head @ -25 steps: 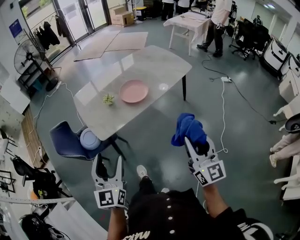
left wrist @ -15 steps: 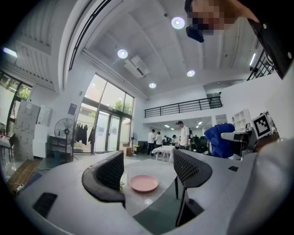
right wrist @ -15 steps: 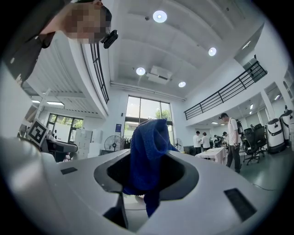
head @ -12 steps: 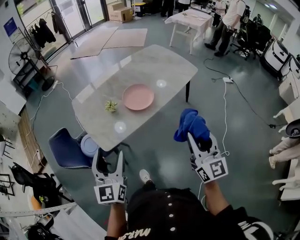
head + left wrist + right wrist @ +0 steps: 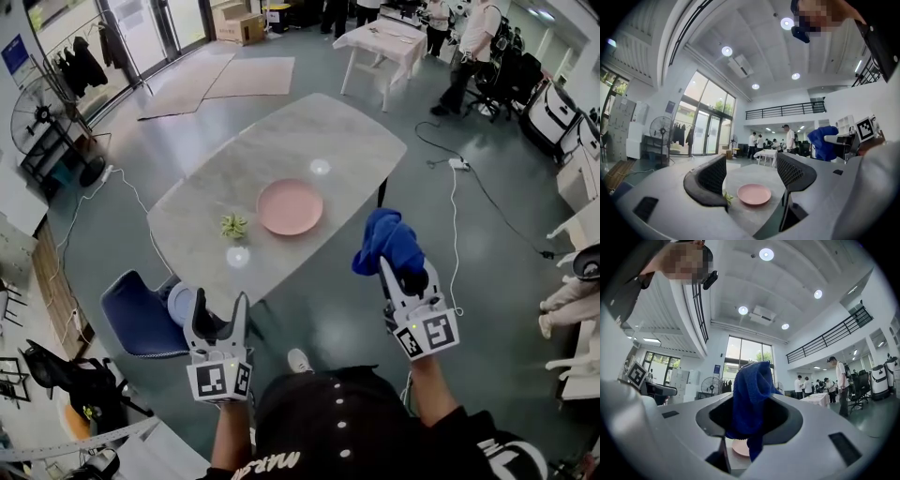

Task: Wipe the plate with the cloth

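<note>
We look down on a grey marble-patterned table that stands on a glossy grey floor, its long top running away from us toward two flat mats near the glass doors. At the table's near corner on our left sits a dark blue chair with a pale round thing on its seat (we cannot tell what it is). A pink plate lies flat near the middle of the table, bare on top, and just to its left, apart from it, lies a small green sprig-like thing. We hold both grippers in the air on our side of the table, well apart from the plate. Our right gripper is pinched on the blue cloth, which bunches up above its jaws and also hangs down a little between them, as the right gripper view shows. Our left gripper has its jaws spread with nothing between them; its own view looks through the gap toward the plate on the table beyond. Several people stand far off around a white table.
</note>
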Motion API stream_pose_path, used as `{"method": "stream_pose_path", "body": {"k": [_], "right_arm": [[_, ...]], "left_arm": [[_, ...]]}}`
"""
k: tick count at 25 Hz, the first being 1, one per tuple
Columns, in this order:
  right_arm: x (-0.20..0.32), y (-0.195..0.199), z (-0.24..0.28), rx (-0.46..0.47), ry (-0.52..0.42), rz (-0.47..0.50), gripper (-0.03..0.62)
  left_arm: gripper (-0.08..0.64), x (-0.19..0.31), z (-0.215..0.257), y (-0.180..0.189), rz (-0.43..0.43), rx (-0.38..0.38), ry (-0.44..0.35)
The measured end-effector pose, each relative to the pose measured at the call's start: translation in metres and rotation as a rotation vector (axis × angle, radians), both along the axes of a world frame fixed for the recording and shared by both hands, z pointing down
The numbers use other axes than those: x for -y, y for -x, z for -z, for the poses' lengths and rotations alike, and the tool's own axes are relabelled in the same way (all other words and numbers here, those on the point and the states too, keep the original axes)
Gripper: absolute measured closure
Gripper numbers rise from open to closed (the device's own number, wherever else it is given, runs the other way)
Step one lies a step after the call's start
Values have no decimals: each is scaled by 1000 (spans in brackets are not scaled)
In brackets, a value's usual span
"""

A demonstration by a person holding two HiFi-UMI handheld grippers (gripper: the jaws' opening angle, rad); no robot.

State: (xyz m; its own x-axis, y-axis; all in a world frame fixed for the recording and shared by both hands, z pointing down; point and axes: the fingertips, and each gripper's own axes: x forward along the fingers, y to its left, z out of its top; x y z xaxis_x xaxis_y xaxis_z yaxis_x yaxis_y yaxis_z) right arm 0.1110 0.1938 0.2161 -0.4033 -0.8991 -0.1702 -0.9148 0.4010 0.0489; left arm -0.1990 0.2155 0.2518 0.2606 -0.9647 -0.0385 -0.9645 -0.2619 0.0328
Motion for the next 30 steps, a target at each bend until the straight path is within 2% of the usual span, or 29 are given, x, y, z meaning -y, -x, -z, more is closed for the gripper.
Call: {"method": "stream_pose_path", "body": {"k": [6,11,20,26,30], "right_arm": [[20,14,-5,-3,-3,-37,442],[30,20,-11,9,19,-65,442],[55,11,-28,19,55,-81,442],[101,-7,-28,12,39,-74,442],[142,-20,-28,6,38,-69,442]], "left_arm": [[229,31,-4,19,-28,-4,-1],[230,50,-12,29,-40,-3,29],[229,83,-26,14,-79,15,62],[230,124,-20,4,-25,23,41],[229,161,-22,-10,-43,51,60]]}}
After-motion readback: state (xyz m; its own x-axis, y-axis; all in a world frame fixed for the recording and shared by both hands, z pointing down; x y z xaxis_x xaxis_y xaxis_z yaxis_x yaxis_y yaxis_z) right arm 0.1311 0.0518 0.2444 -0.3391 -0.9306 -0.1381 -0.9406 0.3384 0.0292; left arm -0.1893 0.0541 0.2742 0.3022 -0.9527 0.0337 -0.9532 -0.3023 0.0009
